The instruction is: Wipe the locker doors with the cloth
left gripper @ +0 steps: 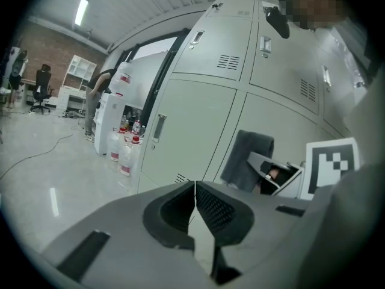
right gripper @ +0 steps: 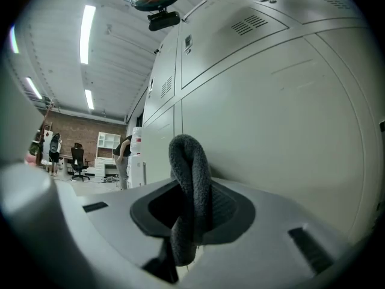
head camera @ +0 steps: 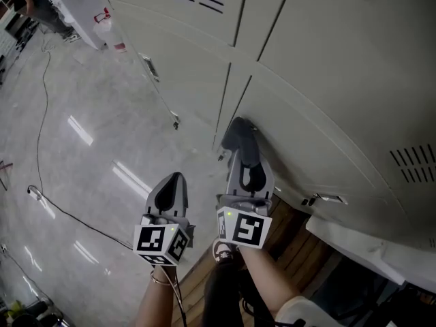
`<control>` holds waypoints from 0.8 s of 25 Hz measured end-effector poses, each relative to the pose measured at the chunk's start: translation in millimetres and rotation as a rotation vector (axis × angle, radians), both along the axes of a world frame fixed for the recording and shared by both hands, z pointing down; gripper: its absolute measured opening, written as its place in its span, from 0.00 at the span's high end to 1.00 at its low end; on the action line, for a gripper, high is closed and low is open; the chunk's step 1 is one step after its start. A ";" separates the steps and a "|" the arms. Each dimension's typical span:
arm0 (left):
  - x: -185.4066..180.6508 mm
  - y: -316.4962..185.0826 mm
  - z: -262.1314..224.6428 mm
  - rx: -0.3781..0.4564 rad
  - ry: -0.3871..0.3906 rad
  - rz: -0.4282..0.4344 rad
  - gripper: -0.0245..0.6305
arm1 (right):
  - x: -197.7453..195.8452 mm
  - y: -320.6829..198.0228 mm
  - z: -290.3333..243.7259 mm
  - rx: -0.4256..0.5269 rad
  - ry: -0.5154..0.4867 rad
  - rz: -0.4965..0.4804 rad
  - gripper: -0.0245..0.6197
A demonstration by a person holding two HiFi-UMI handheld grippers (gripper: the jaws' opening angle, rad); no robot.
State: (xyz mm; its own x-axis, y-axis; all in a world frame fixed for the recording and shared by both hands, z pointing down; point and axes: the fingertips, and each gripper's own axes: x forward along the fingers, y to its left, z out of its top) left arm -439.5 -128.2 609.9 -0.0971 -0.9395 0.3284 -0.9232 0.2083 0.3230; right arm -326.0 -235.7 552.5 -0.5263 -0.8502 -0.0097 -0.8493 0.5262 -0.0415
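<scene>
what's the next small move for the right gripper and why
Probably sweep the right gripper sideways along the locker door: its fingers are shut on the grey cloth, which sits at one edge of that door, so most of the panel lies ahead.

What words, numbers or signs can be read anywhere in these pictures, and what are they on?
No text can be read in any view.
Two marker cubes: black-and-white square patterns, not letters or numbers.
Bottles: red labels, too small and blurred to read.
Locker doors: no print that I can make out.
</scene>
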 end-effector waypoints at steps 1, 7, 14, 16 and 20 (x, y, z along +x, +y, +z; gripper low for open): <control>-0.7 -1.5 -0.7 0.003 0.001 0.003 0.95 | -1.3 -2.5 0.6 0.000 0.000 0.004 0.85; -0.4 -3.8 -8.4 0.007 0.002 0.011 0.95 | -7.6 -10.1 3.2 -0.017 -0.005 0.027 0.85; 8.7 5.6 -15.4 -0.013 0.008 0.018 0.95 | 1.5 -9.6 1.7 -0.028 -0.006 0.059 0.85; 12.0 8.8 -18.6 -0.022 0.008 0.020 0.95 | 9.5 -9.8 1.0 -0.027 -0.004 0.073 0.85; 21.6 16.0 -18.9 -0.027 0.010 0.031 0.95 | 29.9 -8.3 -0.6 -0.027 0.004 0.105 0.85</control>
State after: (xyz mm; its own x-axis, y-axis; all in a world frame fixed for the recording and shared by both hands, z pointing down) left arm -417.9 -112.1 591.1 -0.0645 -0.9330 0.3542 -0.9261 0.1882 0.3271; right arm -296.1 -244.0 551.8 -0.4339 -0.9008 0.0155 -0.9001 0.4327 -0.0507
